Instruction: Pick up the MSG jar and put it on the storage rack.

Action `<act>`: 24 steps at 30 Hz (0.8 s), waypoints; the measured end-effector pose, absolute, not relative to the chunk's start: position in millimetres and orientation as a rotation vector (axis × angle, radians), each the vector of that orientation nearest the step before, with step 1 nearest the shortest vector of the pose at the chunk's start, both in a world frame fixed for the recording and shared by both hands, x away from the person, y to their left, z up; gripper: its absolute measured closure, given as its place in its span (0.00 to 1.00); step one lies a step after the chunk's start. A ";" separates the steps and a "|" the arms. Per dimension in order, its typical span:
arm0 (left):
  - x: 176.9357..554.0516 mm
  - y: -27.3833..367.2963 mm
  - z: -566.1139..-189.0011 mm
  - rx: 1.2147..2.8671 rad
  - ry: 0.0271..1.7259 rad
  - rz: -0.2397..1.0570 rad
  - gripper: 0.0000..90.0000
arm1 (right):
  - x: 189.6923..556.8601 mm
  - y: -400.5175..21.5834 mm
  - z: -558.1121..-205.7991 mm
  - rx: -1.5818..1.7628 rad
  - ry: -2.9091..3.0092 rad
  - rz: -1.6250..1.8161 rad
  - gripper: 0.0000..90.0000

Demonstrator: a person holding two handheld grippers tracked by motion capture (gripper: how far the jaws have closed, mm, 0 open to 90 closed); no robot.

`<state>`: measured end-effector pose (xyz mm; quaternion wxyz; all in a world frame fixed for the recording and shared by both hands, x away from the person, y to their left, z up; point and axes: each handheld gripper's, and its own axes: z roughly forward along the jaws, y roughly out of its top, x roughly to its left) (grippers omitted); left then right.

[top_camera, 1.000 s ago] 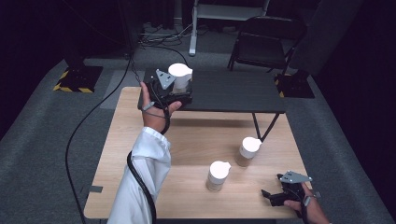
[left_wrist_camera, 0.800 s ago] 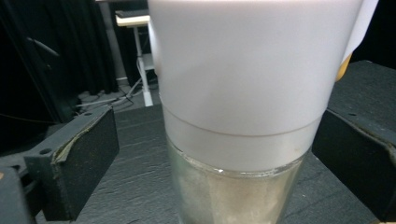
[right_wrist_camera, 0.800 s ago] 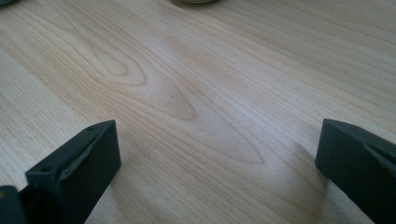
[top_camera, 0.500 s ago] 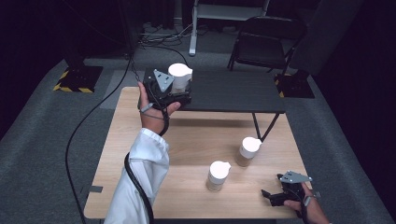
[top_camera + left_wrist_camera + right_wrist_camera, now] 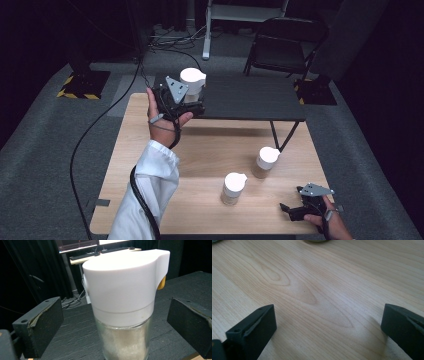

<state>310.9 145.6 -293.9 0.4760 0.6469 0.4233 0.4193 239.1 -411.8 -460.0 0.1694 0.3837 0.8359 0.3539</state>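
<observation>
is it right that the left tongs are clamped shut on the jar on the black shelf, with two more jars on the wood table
Not quite. The left tongs are open: in the left gripper view the jar stands between the jaws with a clear gap on each side, touching neither. The rest holds: it stands on the black shelf, and two more jars are on the wood table.

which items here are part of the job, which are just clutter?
In play:
jar on the black shelf, standing between the open left gripper jaws
two matching jars on the wooden table

Just about:
right gripper, open, idle
folding chair
</observation>
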 end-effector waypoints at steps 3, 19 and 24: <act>307.8 146.9 -295.0 1.582 1.023 1.026 0.01 | 239.1 -411.8 -460.0 1.091 2.376 1.006 0.00; 288.2 142.5 -305.0 1.628 0.925 1.047 0.01 | 239.0 -411.6 -459.9 1.093 2.375 1.005 0.00; 280.9 141.5 -311.8 1.647 0.894 1.064 0.01 | 239.0 -411.6 -460.0 1.093 2.375 1.005 0.00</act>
